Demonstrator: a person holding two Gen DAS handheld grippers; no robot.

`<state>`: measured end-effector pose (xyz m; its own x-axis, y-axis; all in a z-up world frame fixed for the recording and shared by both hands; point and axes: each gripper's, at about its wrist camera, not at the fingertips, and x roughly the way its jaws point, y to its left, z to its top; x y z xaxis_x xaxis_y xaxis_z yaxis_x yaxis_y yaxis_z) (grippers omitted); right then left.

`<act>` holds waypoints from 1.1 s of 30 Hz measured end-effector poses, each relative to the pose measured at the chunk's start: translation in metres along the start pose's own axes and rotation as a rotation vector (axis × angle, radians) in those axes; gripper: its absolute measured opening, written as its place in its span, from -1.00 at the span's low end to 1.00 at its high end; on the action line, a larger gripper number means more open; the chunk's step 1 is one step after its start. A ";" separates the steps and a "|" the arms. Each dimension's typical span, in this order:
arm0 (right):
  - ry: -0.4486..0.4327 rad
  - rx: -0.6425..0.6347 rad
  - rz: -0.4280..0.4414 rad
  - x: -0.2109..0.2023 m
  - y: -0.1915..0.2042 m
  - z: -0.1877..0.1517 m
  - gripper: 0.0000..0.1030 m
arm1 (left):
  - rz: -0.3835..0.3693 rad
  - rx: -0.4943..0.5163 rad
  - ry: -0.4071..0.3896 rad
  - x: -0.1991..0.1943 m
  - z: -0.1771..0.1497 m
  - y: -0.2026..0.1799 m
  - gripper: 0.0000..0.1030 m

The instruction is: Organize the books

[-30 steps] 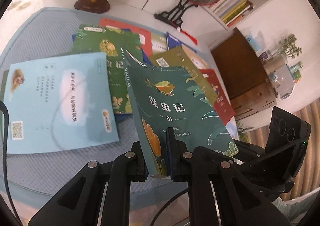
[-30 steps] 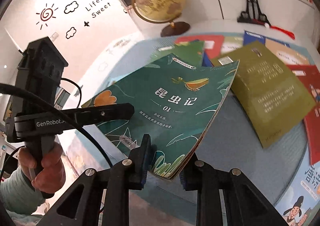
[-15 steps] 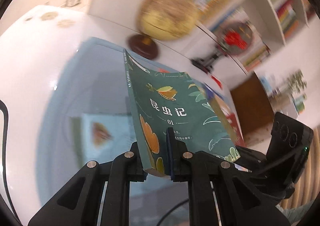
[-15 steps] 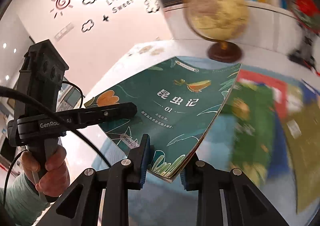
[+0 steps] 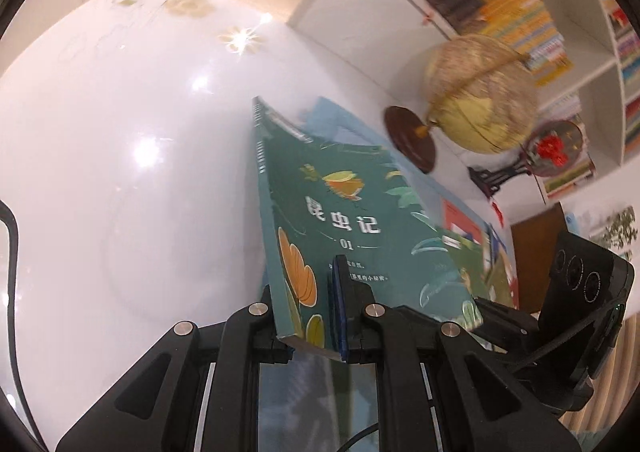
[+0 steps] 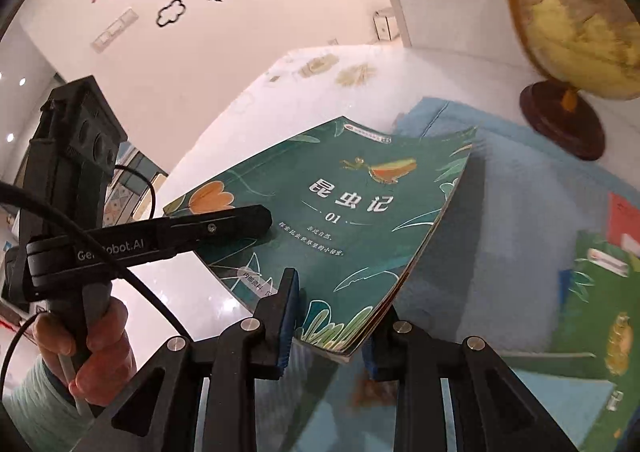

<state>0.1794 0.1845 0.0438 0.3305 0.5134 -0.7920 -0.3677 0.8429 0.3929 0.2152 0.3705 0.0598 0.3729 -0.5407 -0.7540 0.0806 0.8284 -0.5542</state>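
While shut on the green book [image 5: 352, 220], left tool [image 5: 316, 328].

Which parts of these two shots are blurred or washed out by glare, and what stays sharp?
Left wrist view: the globe and shelf books smear with motion, ceiling lights glare off the glossy white table, while the green book stays sharp. Right wrist view: the globe and the green books at right blur, the held green book reads clearly; fisheye bends the edges in both.
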 end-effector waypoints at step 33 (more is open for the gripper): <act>-0.006 0.106 -0.089 0.024 0.000 -0.005 -0.42 | 0.095 0.090 0.064 0.025 0.011 0.014 -0.63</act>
<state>0.1825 0.1957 0.0226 0.3632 0.4362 -0.8233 -0.2424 0.8975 0.3685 0.2356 0.3702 0.0369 0.3233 -0.4652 -0.8241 0.1318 0.8845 -0.4475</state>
